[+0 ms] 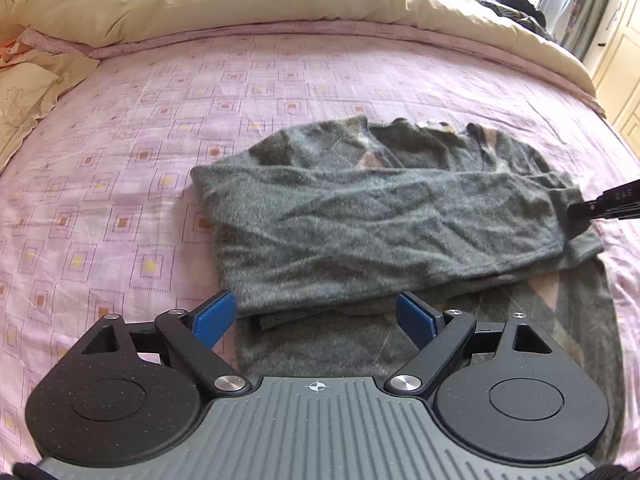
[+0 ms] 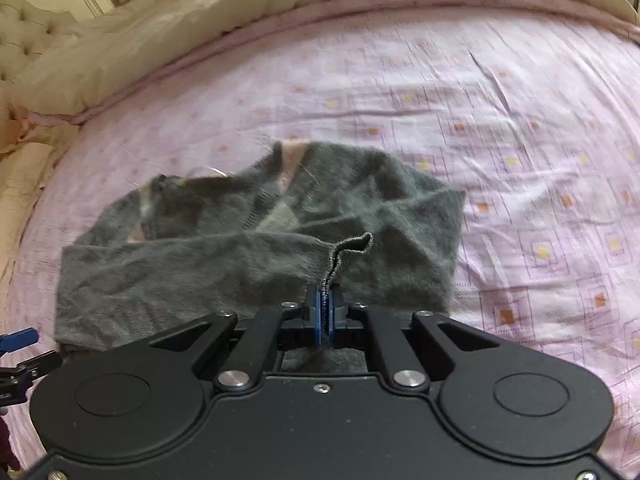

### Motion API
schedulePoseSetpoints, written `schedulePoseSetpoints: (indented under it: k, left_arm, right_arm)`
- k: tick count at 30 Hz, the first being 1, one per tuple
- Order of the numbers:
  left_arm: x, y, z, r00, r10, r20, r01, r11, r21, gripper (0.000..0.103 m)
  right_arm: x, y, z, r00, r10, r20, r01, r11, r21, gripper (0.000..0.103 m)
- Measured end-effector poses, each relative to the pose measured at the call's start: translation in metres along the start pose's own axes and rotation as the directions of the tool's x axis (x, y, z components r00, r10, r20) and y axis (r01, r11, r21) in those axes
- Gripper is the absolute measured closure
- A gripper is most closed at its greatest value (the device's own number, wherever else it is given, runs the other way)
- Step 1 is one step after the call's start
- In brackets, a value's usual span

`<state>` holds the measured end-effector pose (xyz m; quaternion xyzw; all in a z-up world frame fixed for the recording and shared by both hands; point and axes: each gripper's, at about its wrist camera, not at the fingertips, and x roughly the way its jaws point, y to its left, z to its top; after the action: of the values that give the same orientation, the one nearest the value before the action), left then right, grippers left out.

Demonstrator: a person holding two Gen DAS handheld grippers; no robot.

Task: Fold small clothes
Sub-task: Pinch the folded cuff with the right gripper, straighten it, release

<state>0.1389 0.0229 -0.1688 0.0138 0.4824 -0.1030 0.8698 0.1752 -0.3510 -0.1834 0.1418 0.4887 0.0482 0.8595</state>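
Observation:
A grey knitted sweater (image 1: 380,216) with pink diamond patches lies on the pink bed sheet (image 1: 120,160), one sleeve folded across its body. My left gripper (image 1: 316,316) hovers open over the sweater's near edge, its blue pads (image 1: 214,316) wide apart and holding nothing. My right gripper (image 2: 326,308) is shut on the ribbed sleeve cuff (image 2: 352,244), which sticks up from between its pads above the sweater (image 2: 240,264). In the left wrist view the right gripper (image 1: 576,210) reaches in at the sweater's right end. The left gripper (image 2: 30,350) shows at the left edge of the right wrist view.
A cream duvet (image 1: 200,0) is bunched along the far side of the bed. A tufted headboard (image 2: 24,40) stands at the upper left. Dark clothes (image 1: 504,0) lie at the far right corner, beside cream cupboard doors (image 1: 616,60).

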Motion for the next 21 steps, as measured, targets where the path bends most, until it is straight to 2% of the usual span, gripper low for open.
schedulePoseSetpoints:
  k: [3,7,13,15,17,18,19,21]
  left_arm:
    - [0.003,-0.004,0.012,1.0,-0.01,0.023,0.01,1.0,0.015,0.016]
    - [0.018,-0.007,0.029,1.0,-0.017,0.025,0.017,1.0,0.006,0.016]
    - [0.047,-0.001,0.045,1.0,-0.006,0.008,0.006,1.0,0.008,0.016]
    - [0.061,0.011,0.047,1.0,0.025,-0.019,-0.025,1.0,-0.015,0.016]
    - [0.079,0.028,0.046,0.992,0.074,-0.099,-0.08,0.995,-0.058,0.016]
    - [0.085,0.039,0.044,0.988,0.086,-0.125,-0.097,0.991,-0.093,0.013]
    - [0.084,0.05,0.041,0.993,0.058,-0.105,-0.072,0.987,-0.141,0.013]
    - [0.082,0.059,0.041,0.992,0.071,-0.106,-0.088,0.983,-0.161,0.013]
  right_arm:
    - [-0.013,-0.002,0.004,0.999,-0.021,0.032,0.021,1.0,0.01,0.093]
    - [0.01,-0.019,0.002,0.994,-0.102,-0.045,0.104,0.994,0.033,0.093]
    - [0.025,-0.021,-0.007,0.984,-0.143,-0.102,0.146,0.989,0.019,0.093]
    - [0.029,-0.022,-0.011,0.982,-0.147,-0.118,0.152,0.988,0.026,0.093]
    - [0.032,-0.024,-0.015,0.98,-0.151,-0.129,0.156,0.987,0.026,0.092]
    - [0.032,-0.024,-0.015,0.98,-0.152,-0.13,0.156,0.987,0.025,0.092]
    - [0.032,-0.024,-0.015,0.98,-0.153,-0.13,0.157,0.987,0.025,0.092]
    - [0.031,-0.025,-0.014,0.98,-0.154,-0.128,0.159,0.987,0.029,0.091]
